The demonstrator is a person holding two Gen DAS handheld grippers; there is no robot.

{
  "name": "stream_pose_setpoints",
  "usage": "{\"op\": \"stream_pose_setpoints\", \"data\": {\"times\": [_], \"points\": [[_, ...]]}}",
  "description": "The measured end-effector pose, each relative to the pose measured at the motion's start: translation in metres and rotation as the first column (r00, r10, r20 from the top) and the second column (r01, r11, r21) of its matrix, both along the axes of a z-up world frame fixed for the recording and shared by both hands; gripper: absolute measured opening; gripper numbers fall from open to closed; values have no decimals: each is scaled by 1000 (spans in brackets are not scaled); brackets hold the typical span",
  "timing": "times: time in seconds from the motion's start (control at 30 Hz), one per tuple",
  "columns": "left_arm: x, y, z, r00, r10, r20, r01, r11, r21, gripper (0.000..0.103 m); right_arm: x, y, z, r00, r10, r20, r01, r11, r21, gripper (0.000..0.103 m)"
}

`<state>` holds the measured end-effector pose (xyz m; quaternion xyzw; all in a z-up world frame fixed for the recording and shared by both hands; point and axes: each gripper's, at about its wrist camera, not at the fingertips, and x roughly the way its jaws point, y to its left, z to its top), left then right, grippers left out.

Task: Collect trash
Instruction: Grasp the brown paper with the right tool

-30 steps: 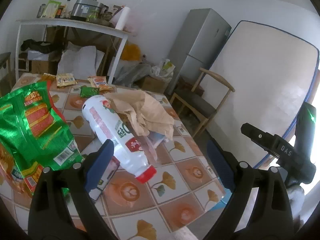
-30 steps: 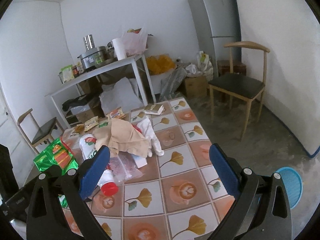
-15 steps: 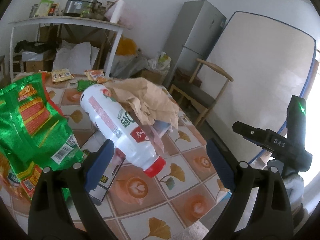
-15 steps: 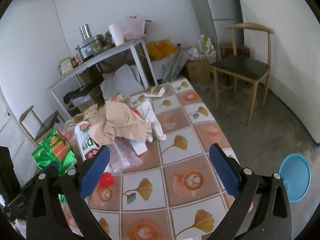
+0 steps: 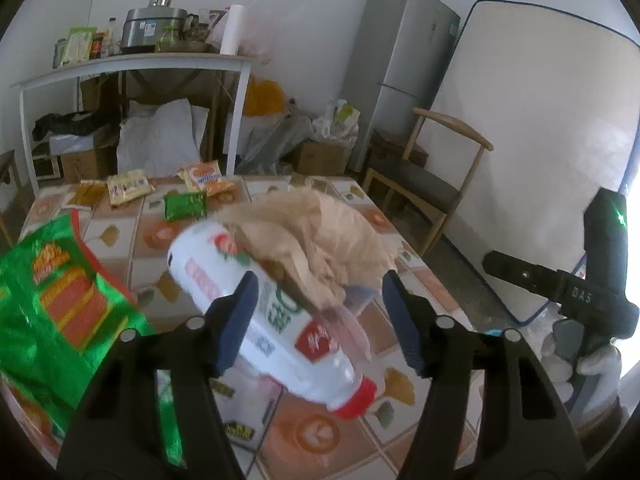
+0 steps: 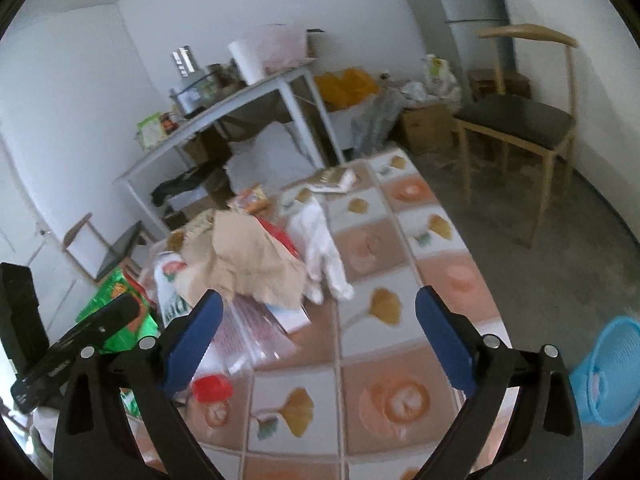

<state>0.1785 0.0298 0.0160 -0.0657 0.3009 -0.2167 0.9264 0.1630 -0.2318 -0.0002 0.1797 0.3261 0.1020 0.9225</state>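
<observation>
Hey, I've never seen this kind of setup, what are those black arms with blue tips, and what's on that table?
A person carries two handheld tongs, each with a camera looking along its fingers. The left tongs are closing around a white bottle with a red cap, lying on the tiled table partly under crumpled brown paper; the pads don't grip it yet. The right tongs are open, holding nothing. A green snack bag and small packets also lie there. A blue basket sits on the floor.

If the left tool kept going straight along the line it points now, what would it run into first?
Most likely the white bottle lying on the table: its body sits between the closing jaws of the left tool, which do not yet press on it. Just beyond lies the crumpled brown paper bag. Depth is approximate.
</observation>
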Motion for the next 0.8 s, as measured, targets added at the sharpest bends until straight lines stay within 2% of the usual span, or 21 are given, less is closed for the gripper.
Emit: {"op": "stream_pose_setpoints", "data": {"times": [0.1,0.27,0.43,0.6,0.63,0.8], "points": [[5,2,3,1000,0,-8,0,1000,-24,53,32,15,6,995,98,3,-98,995,-26,92],[6,3,0,999,0,-39,-1,1000,-22,48,88,56,7,967,253,-11,-253,963,-88,80],[5,8,-3,999,10,-53,-11,1000,-10,47,125,89,0,942,329,-67,-335,929,-158,73],[5,11,-5,998,11,-60,-11,1000,-3,47,137,98,-9,927,353,-126,-371,914,-164,48],[5,11,-5,998,10,-60,-10,1000,-3,47,137,98,-10,925,358,-130,-376,913,-160,41],[5,14,-7,998,10,-61,-11,1000,-9,47,128,96,-3,925,366,-100,-378,914,-148,17]]}}
